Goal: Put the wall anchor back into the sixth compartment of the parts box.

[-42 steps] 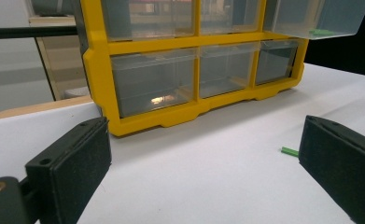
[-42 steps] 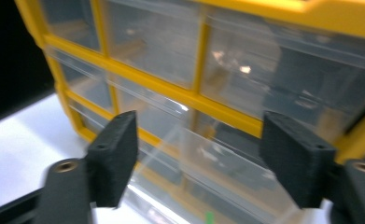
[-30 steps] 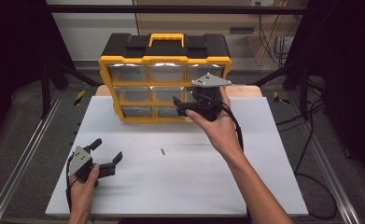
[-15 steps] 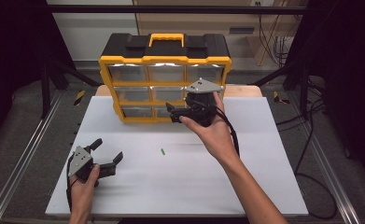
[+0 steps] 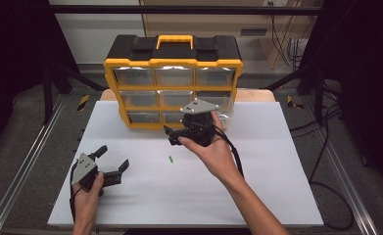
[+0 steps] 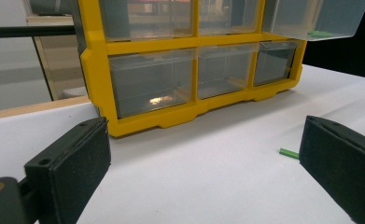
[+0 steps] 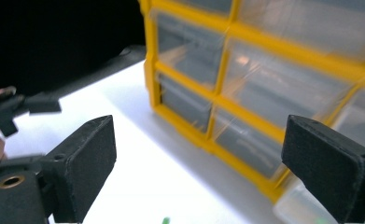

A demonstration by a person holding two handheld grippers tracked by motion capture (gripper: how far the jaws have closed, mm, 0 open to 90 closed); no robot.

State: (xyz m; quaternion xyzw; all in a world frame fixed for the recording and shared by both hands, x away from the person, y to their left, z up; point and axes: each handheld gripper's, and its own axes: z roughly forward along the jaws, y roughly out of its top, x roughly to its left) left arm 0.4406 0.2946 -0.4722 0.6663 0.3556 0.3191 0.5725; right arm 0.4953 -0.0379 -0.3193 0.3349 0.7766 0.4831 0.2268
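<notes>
Right gripper, jaws spread and empty, hovers before a yellow drawer organizer while the left gripper rests released on the white desk.

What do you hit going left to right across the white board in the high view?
Left gripper, open, at the near left → small green piece lying loose on the white board → right gripper, open, in front of the yellow drawer organizer.
</notes>
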